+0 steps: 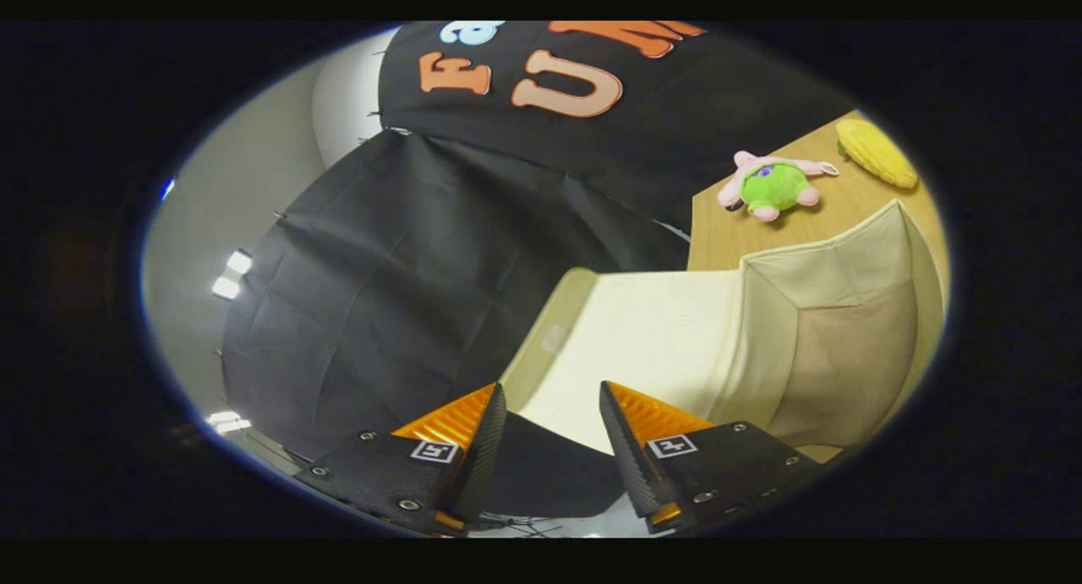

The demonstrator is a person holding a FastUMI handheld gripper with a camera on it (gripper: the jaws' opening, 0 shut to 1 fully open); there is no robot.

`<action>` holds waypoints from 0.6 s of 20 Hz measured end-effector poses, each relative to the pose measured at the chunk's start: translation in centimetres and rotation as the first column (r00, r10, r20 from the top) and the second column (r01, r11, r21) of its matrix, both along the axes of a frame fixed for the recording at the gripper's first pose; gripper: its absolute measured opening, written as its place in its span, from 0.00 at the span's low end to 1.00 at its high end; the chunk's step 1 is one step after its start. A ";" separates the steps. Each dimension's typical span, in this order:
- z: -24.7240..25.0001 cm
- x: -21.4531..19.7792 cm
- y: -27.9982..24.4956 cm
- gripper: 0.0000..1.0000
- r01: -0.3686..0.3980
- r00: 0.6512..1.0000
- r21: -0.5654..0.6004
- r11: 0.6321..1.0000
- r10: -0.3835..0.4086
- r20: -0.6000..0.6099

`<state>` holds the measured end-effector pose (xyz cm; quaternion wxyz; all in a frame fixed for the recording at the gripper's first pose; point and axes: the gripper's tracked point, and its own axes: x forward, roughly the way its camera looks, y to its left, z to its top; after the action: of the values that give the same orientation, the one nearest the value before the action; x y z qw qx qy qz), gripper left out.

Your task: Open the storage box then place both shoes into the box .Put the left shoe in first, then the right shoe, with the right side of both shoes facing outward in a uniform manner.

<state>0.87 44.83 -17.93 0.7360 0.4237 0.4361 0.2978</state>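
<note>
The cream storage box (845, 356) stands on the wooden table, seen tilted, with its fabric inside showing beyond my right finger. Its flat lid (651, 339) is swung up and away from the box, just ahead of the fingers. My gripper (551, 390) is open, its fingers set well apart. The lid's rounded near edge (541, 373) lies in the gap between the fingertips, and I see neither finger pressing on it.
The wooden table (727, 237) runs beyond the box. A green and pink plush toy (773, 187) lies on it, with a yellow ridged object (875, 151) farther back. The black cloth wall (397, 297) hangs ahead and to the left of the fingers.
</note>
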 end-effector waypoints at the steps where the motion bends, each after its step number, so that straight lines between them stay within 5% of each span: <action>1: -0.5 -0.6 -1.3 0.70 -0.013 1.000 -0.050 0.999 0.014 0.026; 5: -3.5 -0.9 -9.6 0.87 0.057 0.996 -0.227 0.972 -0.038 0.087; 12: -8.2 -1.3 -25.7 0.89 0.193 0.981 -0.473 0.859 -0.160 0.111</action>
<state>-0.41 19.10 -26.11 0.8566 0.2550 0.4307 0.1254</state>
